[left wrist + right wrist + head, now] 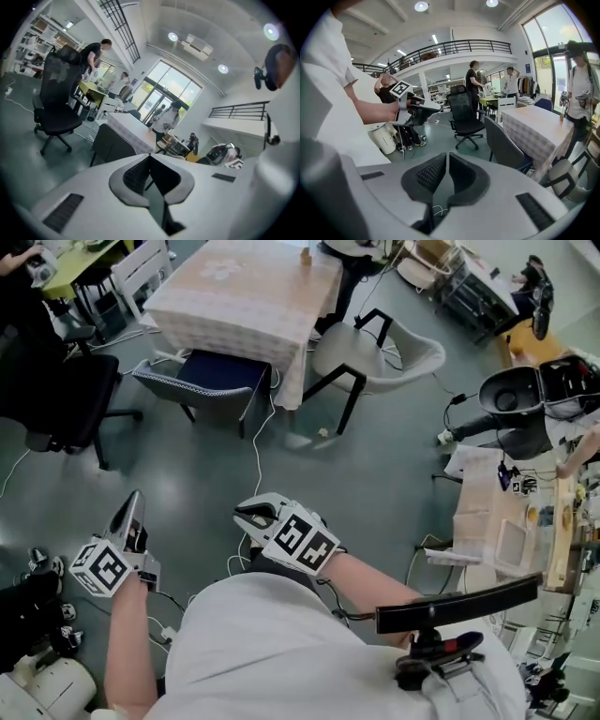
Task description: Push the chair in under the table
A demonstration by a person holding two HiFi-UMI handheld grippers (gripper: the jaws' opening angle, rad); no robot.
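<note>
Cable is trailing past the chair, sitting partly under the table, well ahead of you. Your left gripper and right gripper are pinching together on nothing (2 narrow tips), so you are likely risking a slip or a snagged leg.

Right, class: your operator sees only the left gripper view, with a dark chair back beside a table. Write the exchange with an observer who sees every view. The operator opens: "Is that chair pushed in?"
Observer: Partly. From the head view, the chair has its blue seat reaching under the table edge, with the backrest outside.
Operator: Where is the right tool?
Observer: The right tool is near the person, far from the chair, with nothing in it.
Operator: What's on the floor between?
Observer: A white cable trails from the chair toward the person.
</note>
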